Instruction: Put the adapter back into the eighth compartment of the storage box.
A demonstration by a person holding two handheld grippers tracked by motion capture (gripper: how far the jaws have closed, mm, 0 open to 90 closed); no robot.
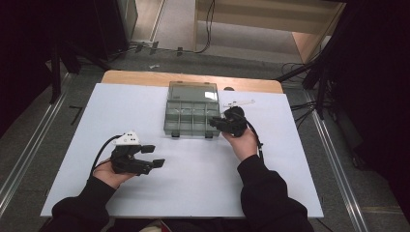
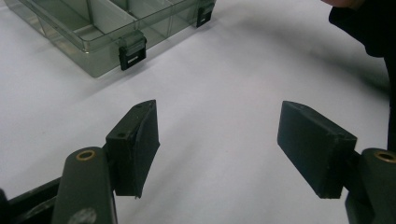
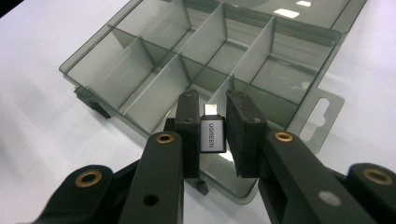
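Note:
A clear grey compartment box [image 1: 192,115] lies open at the middle back of the white table, lid folded away from me. My right gripper [image 1: 218,122] is over its front right corner, shut on a small grey USB adapter [image 3: 212,133] with its metal plug pointing toward the compartments [image 3: 177,60]. The adapter hangs just above the near right compartment. My left gripper [image 1: 153,156] rests at the left front of the table, jaws wide open with nothing between them; in the left gripper view its fingertips [image 2: 135,140] frame bare table, with the box [image 2: 93,32] farther off.
The white table sheet [image 1: 193,179] spreads around the box. The box's black latches [image 2: 130,53] face me. A small clear hang tab [image 1: 240,103] lies right of the box. Cables and dark stands crowd the floor [image 1: 300,67] behind the table.

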